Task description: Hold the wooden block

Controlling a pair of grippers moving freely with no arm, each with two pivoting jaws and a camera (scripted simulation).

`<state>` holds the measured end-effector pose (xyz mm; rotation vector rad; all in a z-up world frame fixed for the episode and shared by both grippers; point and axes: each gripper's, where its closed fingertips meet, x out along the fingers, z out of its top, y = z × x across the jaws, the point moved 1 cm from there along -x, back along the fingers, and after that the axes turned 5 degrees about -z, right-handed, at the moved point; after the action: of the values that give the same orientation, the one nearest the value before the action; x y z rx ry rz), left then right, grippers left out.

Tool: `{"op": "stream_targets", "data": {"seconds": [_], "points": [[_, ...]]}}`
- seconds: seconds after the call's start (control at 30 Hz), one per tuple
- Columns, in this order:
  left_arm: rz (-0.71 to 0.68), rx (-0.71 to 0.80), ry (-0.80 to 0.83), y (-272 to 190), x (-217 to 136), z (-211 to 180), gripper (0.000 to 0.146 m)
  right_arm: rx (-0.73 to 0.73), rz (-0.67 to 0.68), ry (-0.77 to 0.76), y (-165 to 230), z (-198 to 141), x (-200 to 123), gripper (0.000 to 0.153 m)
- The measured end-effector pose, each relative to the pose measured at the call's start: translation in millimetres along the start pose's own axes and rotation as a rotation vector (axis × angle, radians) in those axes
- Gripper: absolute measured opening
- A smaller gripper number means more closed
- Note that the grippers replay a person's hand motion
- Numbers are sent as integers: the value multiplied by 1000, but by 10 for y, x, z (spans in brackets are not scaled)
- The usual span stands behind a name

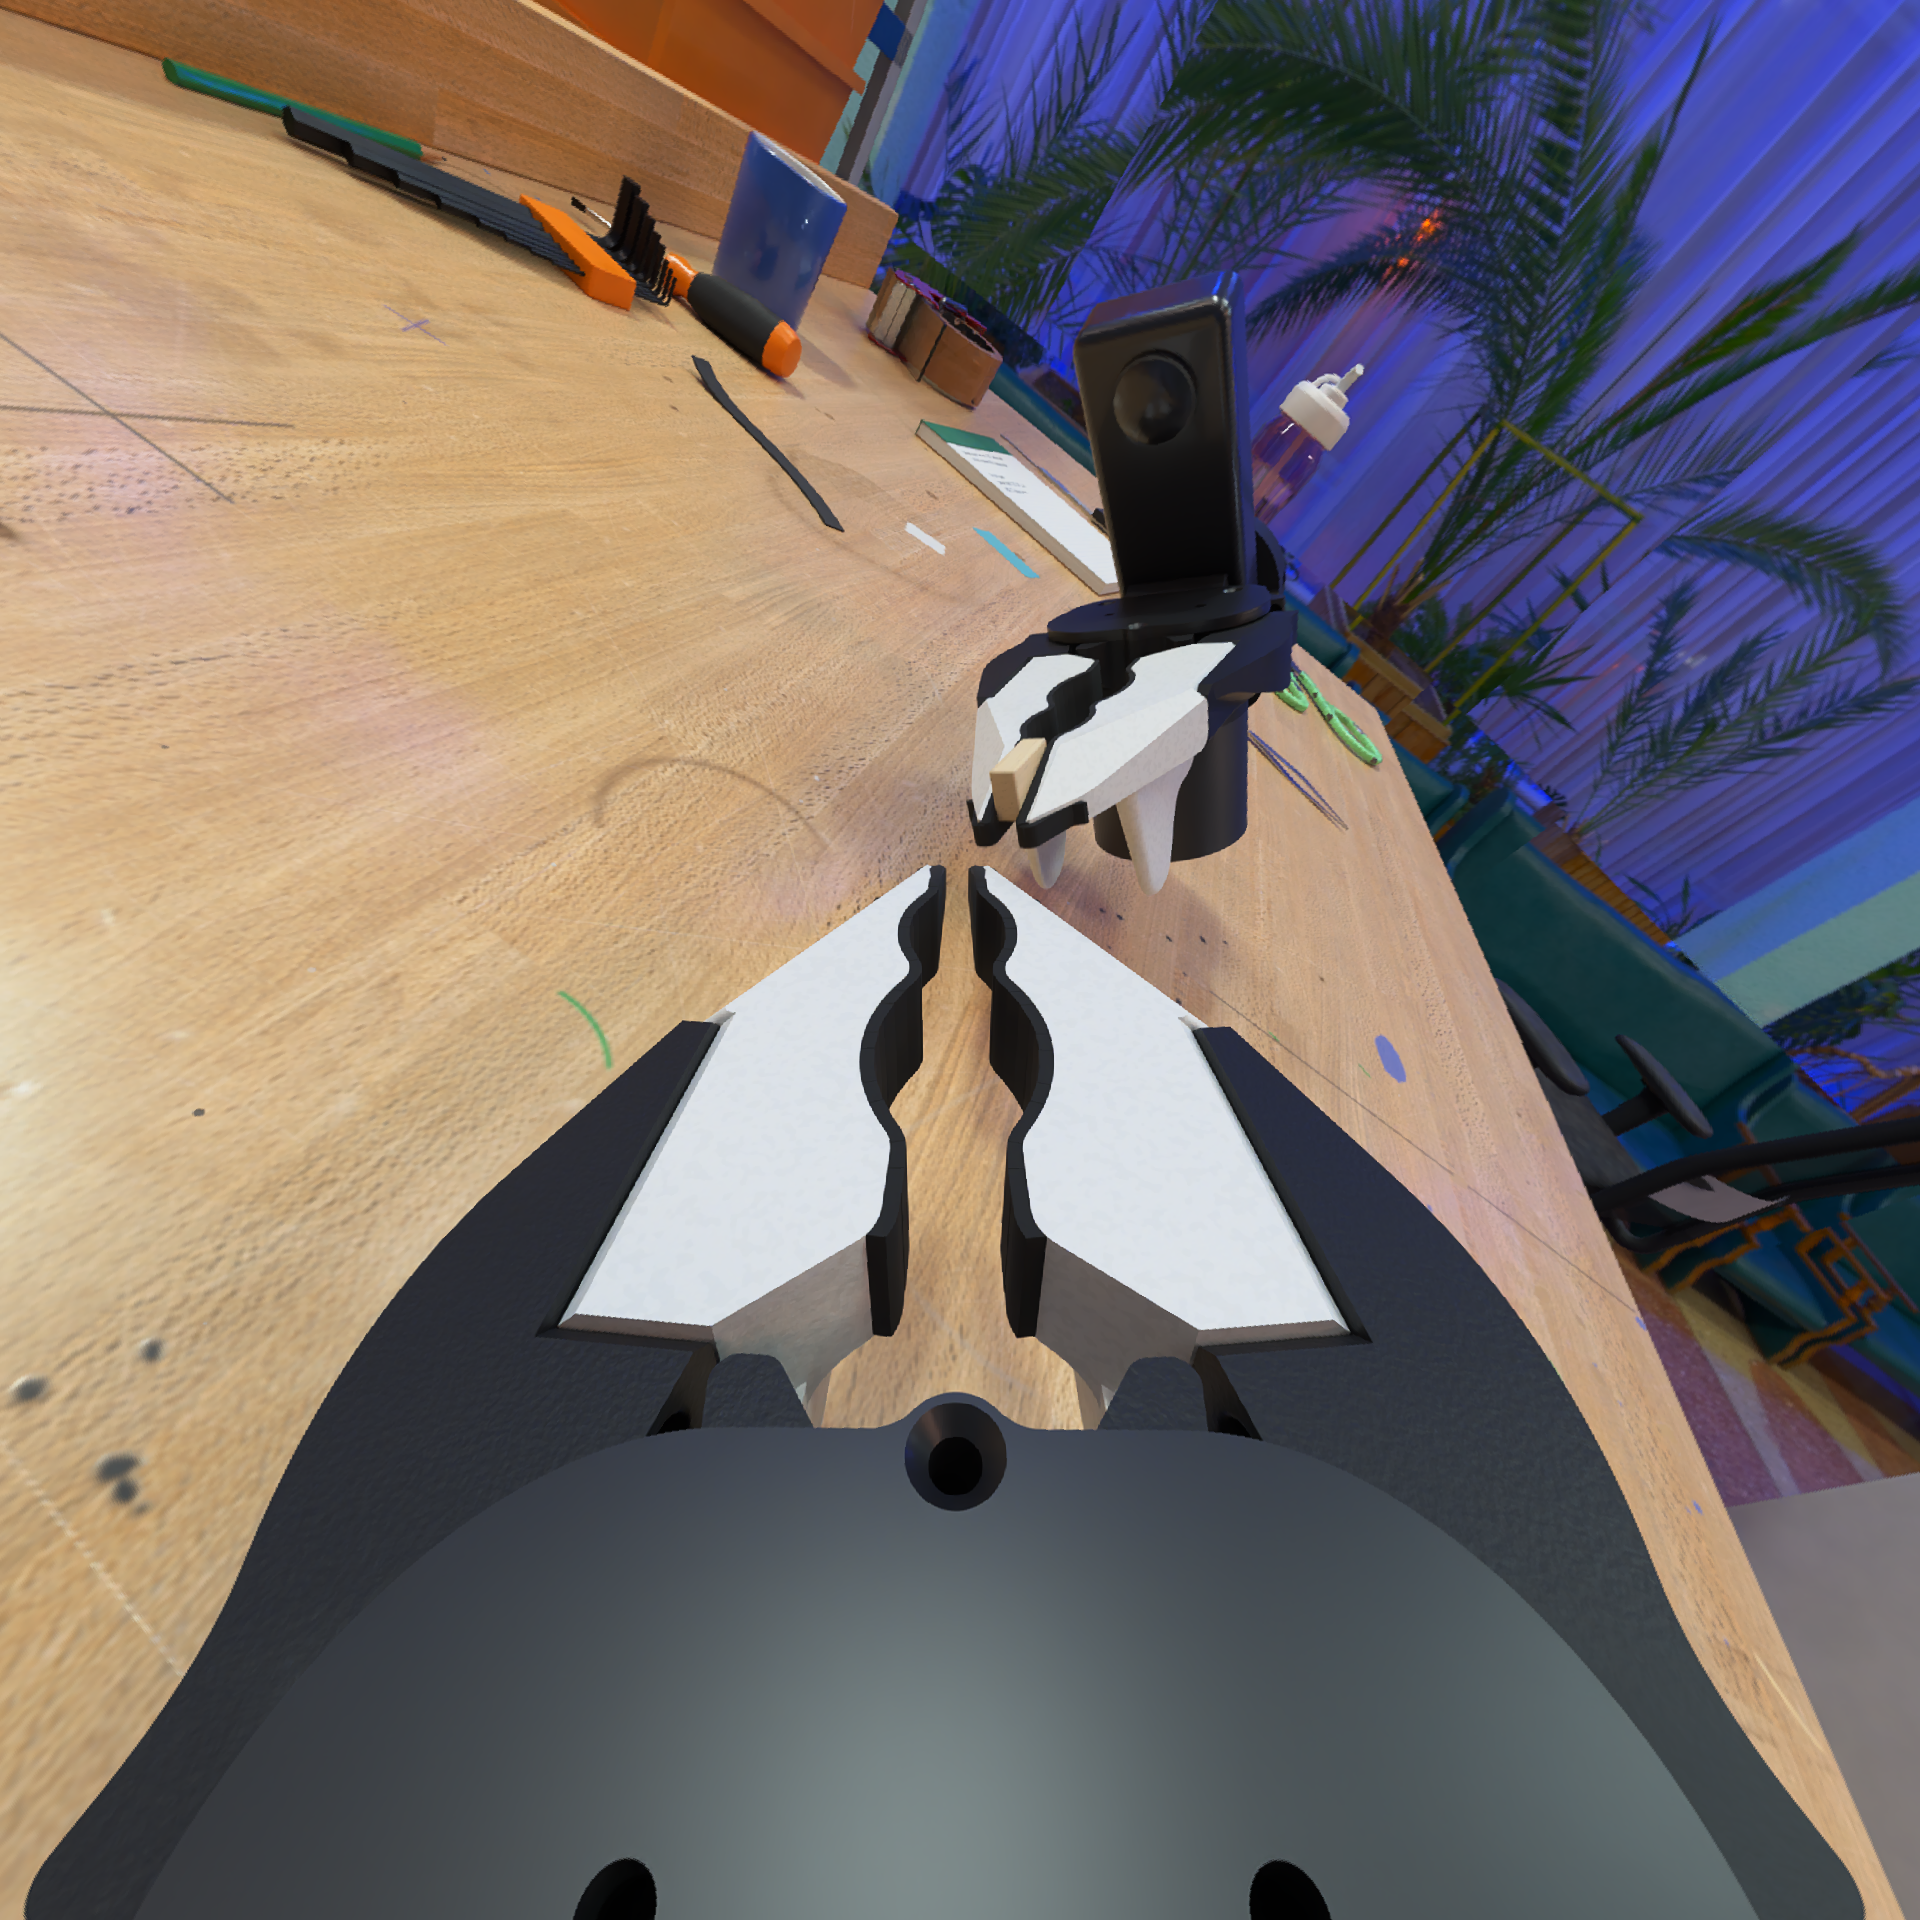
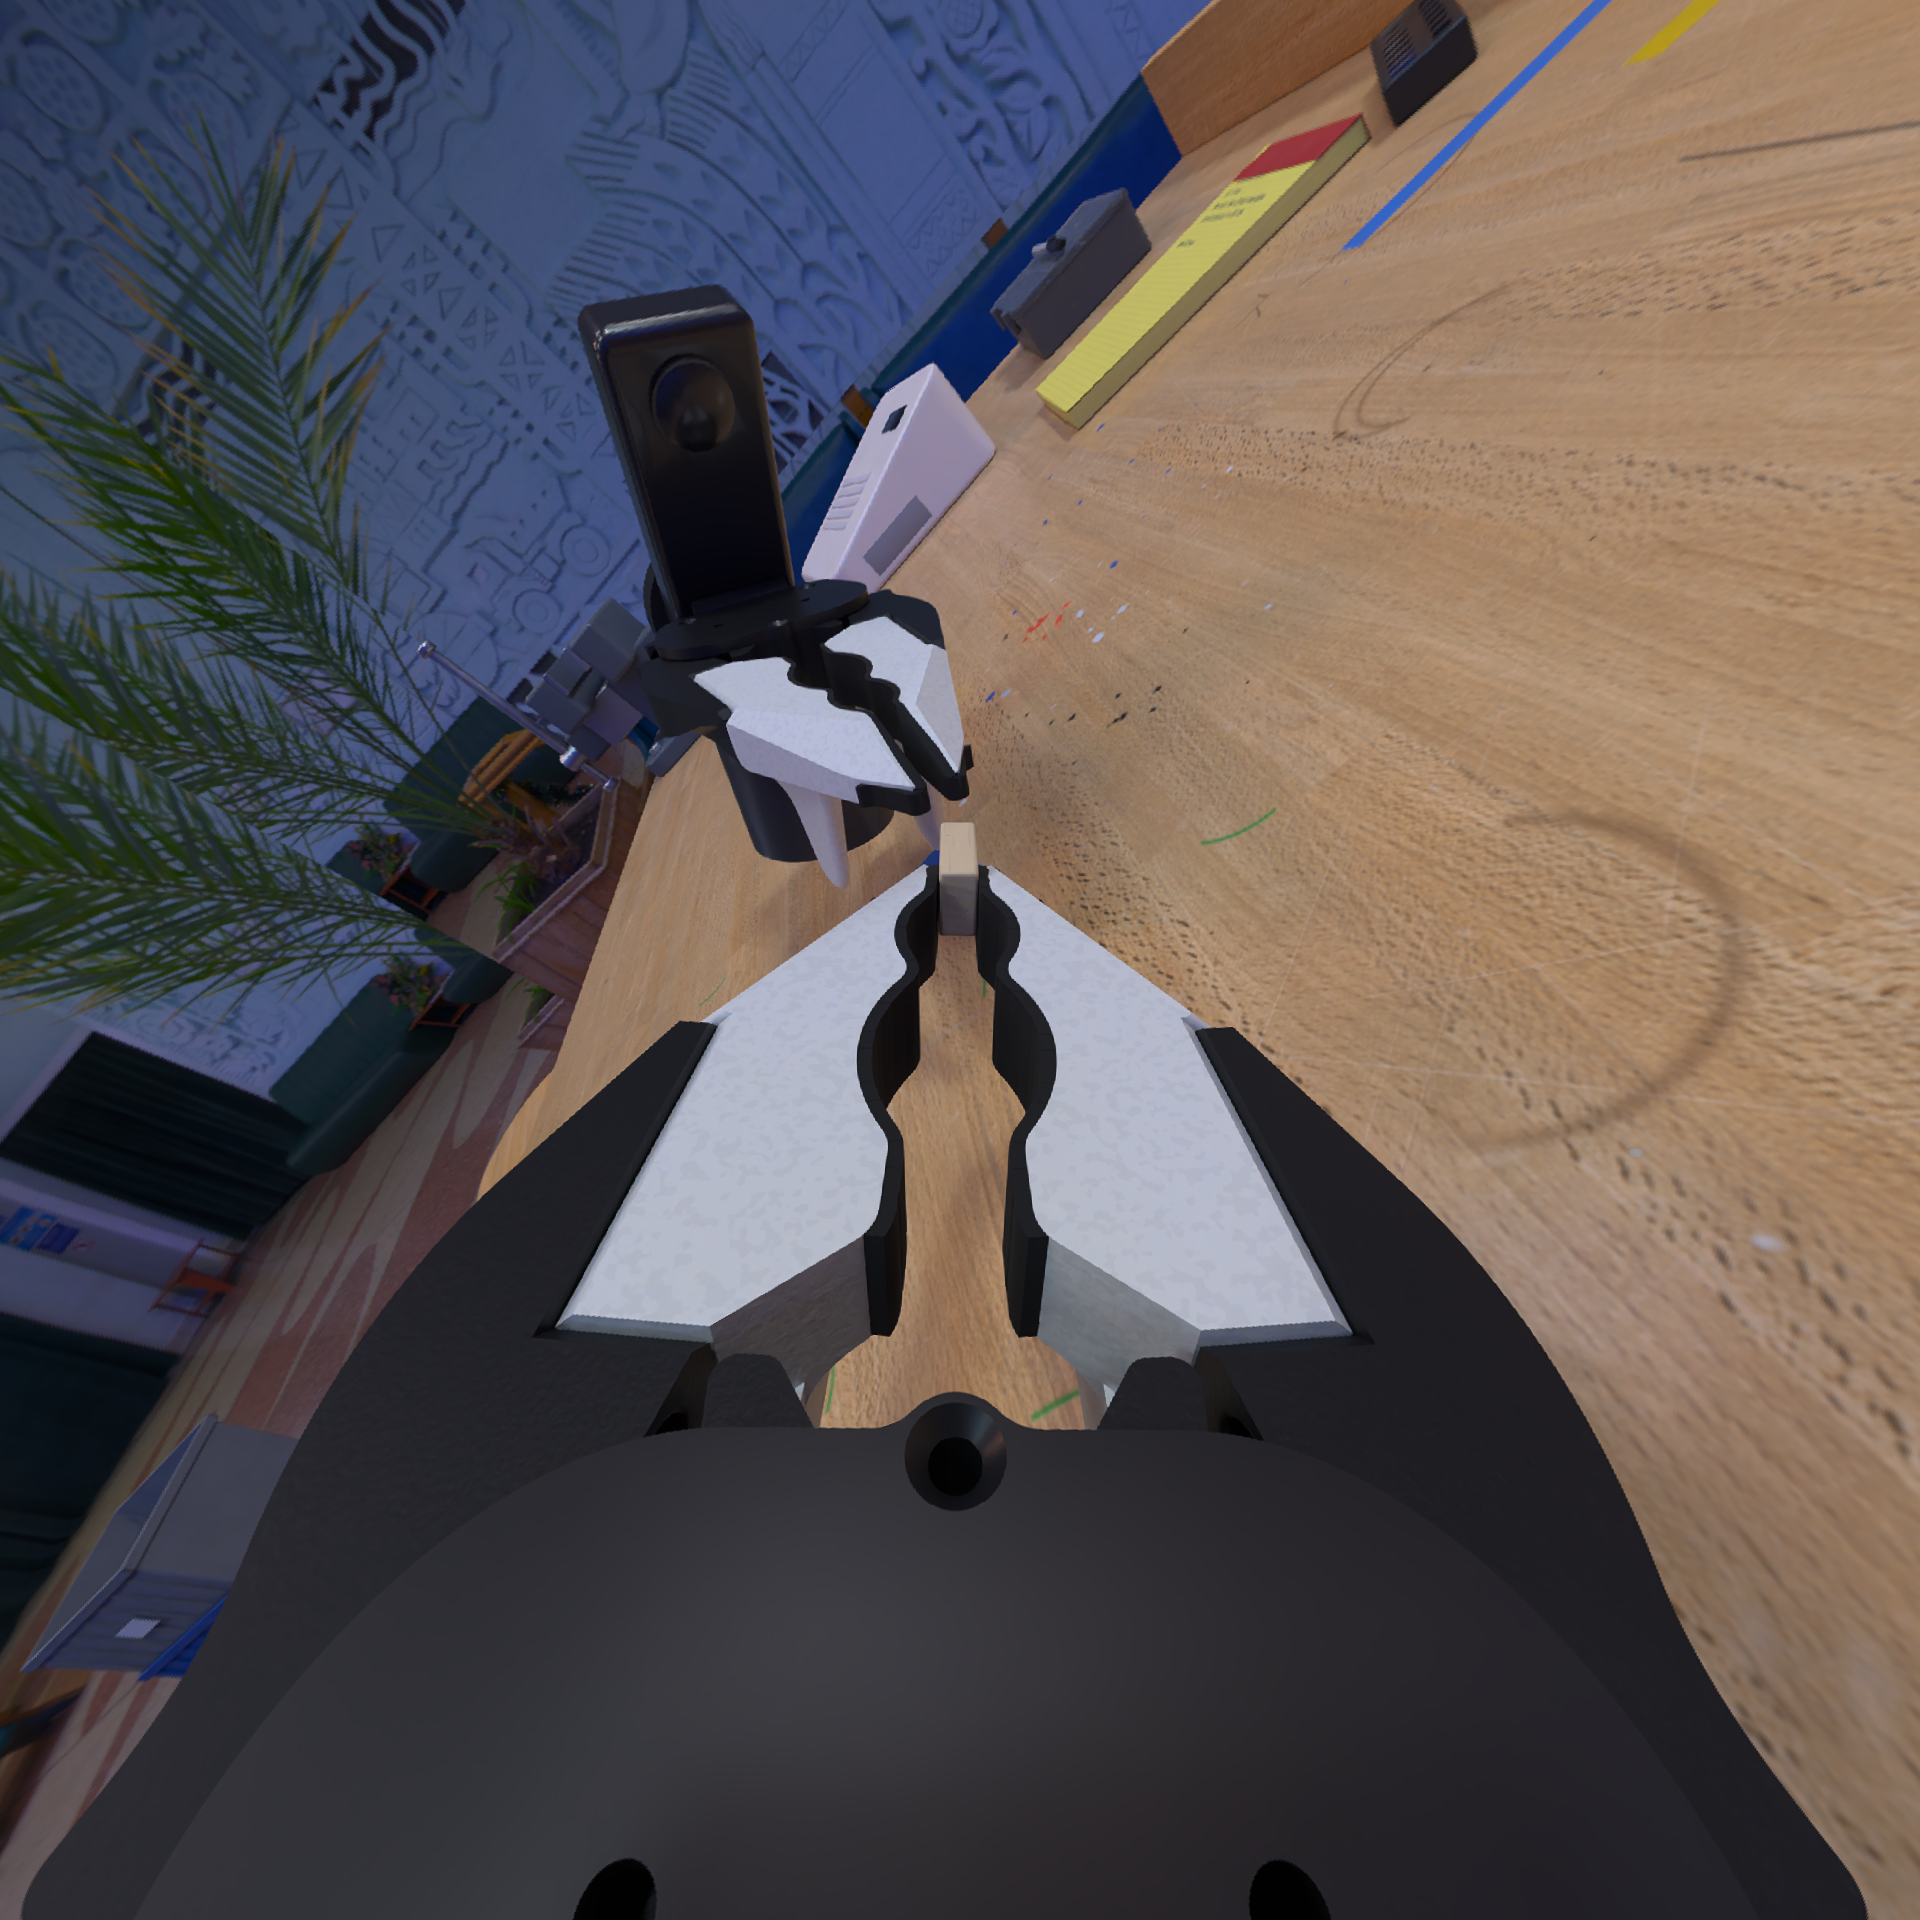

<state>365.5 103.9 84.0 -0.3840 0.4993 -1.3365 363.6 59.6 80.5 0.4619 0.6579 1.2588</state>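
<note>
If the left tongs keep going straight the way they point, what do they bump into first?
Probably the right tongs, which sit just ahead, a little to the right, shut on the wooden block. The left tongs are nearly shut and empty. Depth is hard to judge, so they might just skim past over the workbench.

The right hand-held gripper (image 2: 957, 883) fills the lower half of the frame, its fingertips closed on a small wooden block (image 2: 958, 878) that stands upright between them at centre. Just above, the left hand-held gripper (image 2: 940, 781) points down toward the block, its tips nearly together and empty. The worktop (image 2: 1455, 831) runs up the right side, carrying a yellow notepad (image 2: 1195, 270) and a white box (image 2: 899, 473) at upper centre.
</note>
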Motion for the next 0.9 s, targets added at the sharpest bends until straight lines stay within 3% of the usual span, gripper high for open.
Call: {"op": "stream_targets", "data": {"seconds": [0.33,0.57,0.9], "points": [[-2,6,12,-12,17,-12,5,-8,-3,23,14,-43,32,5],[127,120,27,17,45,5,6,-3,-43,1,-13,-23,27,6],[152,-2,8,53,64,13,7,-38,-96,-8,-38,-14,25,5]]}}
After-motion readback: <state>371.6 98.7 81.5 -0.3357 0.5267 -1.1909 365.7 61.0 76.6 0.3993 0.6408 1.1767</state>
